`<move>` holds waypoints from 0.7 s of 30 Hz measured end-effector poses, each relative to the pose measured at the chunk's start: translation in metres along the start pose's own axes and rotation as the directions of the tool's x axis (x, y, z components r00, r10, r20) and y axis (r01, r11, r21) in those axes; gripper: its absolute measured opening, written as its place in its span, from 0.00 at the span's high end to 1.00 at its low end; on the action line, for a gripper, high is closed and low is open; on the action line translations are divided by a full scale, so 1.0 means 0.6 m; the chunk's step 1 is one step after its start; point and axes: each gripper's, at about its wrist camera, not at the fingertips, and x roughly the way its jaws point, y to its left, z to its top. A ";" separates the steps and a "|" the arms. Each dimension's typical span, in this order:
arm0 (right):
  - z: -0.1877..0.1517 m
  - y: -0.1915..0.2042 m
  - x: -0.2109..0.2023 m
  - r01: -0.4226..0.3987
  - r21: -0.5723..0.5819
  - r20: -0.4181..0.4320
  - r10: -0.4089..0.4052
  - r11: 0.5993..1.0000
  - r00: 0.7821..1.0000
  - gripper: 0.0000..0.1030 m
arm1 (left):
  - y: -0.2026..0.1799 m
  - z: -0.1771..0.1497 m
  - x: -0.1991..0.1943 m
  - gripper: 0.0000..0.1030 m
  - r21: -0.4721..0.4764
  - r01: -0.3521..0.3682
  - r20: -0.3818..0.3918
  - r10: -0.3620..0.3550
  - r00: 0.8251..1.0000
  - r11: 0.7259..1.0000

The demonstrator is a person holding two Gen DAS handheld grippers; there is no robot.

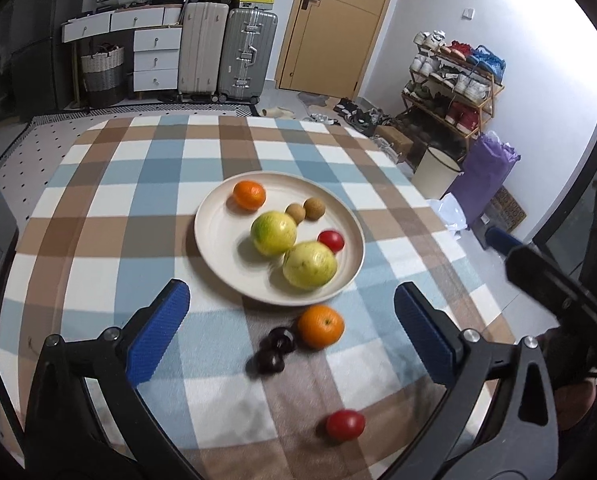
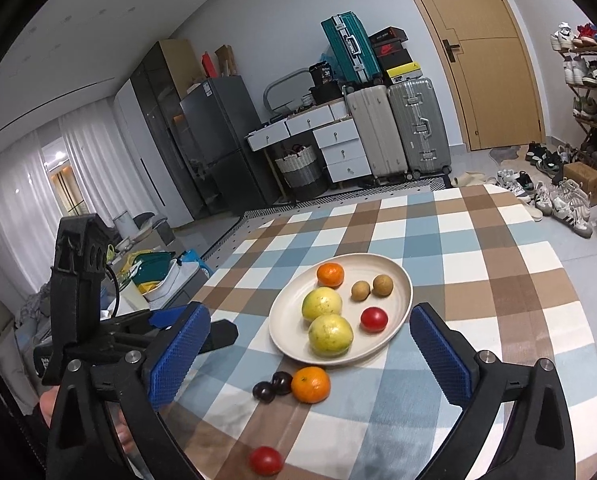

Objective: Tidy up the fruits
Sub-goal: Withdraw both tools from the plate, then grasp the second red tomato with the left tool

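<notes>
A cream plate [image 1: 214, 236] [image 2: 398, 276] on the checked tablecloth holds two yellow-green fruits [image 1: 309, 265] [image 2: 330, 335], an orange [image 1: 249, 195] [image 2: 330, 275], two small brown fruits [image 1: 313, 208] [image 2: 382, 285] and a red tomato [image 1: 331, 241] [image 2: 373, 319]. Nearer than the plate, on the cloth, lie a second orange [image 1: 321, 326] [image 2: 310, 384], two dark plums [image 1: 276, 350] [image 2: 272, 387] and another tomato [image 1: 345, 424] [image 2: 265, 460]. My left gripper [image 1: 290, 328] hangs open above the loose fruit, holding nothing. My right gripper [image 2: 310, 356] is open too and holds nothing.
The round table's cloth [image 1: 138, 184] drops off at its edges. Beyond it stand suitcases [image 1: 226, 52], white drawers [image 1: 156, 56], a door [image 1: 338, 20], a shoe rack [image 1: 454, 80] and a bin [image 1: 436, 172]. The other gripper shows at the right edge [image 1: 558, 288] and at the left [image 2: 82, 280].
</notes>
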 end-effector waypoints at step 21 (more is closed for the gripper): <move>-0.038 0.009 -0.041 0.073 0.011 0.027 -0.073 0.997 0.997 0.01 | -0.017 -0.138 0.045 0.01 0.014 0.036 -0.150 -0.034 0.988 0.999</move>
